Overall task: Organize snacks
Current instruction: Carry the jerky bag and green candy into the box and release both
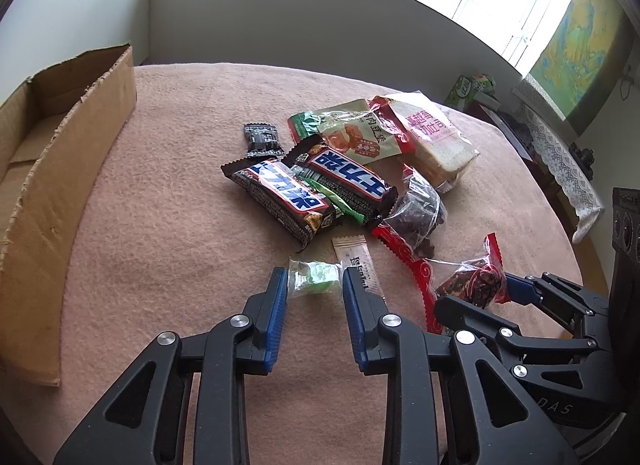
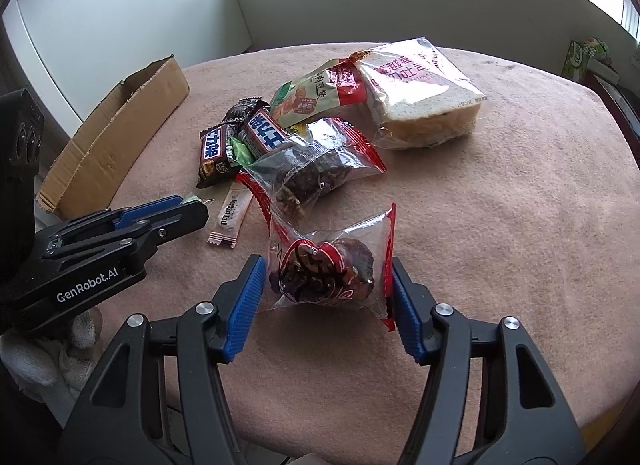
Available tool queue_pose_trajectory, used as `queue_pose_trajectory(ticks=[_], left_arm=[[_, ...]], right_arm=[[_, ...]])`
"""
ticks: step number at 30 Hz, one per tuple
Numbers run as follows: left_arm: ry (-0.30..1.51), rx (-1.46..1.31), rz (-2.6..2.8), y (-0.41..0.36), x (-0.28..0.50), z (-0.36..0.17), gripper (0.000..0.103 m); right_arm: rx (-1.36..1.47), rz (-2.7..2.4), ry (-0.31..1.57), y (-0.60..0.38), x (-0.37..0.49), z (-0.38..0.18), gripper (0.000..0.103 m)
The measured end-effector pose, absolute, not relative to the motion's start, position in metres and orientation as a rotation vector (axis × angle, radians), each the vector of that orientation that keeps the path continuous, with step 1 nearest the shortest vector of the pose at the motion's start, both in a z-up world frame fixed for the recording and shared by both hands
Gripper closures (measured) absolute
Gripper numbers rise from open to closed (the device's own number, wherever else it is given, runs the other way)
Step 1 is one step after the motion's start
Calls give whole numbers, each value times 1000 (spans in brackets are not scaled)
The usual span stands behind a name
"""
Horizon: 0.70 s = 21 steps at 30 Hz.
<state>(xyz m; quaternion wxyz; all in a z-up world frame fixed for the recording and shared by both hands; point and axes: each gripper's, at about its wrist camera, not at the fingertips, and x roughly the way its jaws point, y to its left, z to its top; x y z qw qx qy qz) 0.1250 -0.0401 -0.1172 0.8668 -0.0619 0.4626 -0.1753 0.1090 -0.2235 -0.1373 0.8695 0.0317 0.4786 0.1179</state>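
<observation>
Two grips are at stake at once, and either can fail. At far left the cardboard box (image 1: 80,137) stands open-topped on the pink-covered tabletop (image 1: 160,245), its torn near wall rising between the snacks and its inside. Anything carried there must be lifted clear of that ragged rim or it will likely catch and fall outside. Between the box and the pile lies a broad bare stretch of cloth, good room for travel.

Next, the left tongs (image 1: 313,277) are closed on the green candy (image 1: 314,280), which rests on the cloth in front of the pile, the pads meeting only its crinkled clear wrapper ends. Such a hold looks shallow, so the sweet could slide out on the way up. The beige sachet (image 1: 358,265) lies just beside the right pad and may be dragged along. Behind it the two chocolate bars (image 1: 280,197) overlap other packets, so a careless sweep would probably scatter them.

Further right, the right tongs (image 2: 326,265) stand apart around the clear bag of dried fruit (image 2: 324,269): one pad touches its red seam, the other sits just off it. The film is slack and puffy, so a squeeze may pinch air and let it slip, or crush the fruit. The two tools sit near each other, so lifting together risks a knock. Beyond the bag the cloth runs bare to the tabletop's curved right edge, where a dropped packet could roll off.
</observation>
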Motion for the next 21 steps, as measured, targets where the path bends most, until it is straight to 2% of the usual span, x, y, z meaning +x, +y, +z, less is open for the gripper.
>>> queue_pose_trajectory(ticks=[9,21], left_arm=[[919,-155,-336,-18,109,-97,77],[788,-188,-229,41,93,-50,77]], right_arm=[[66,265,941,-222,96,-107,40],[35,381,853,-168,115,-59,40]])
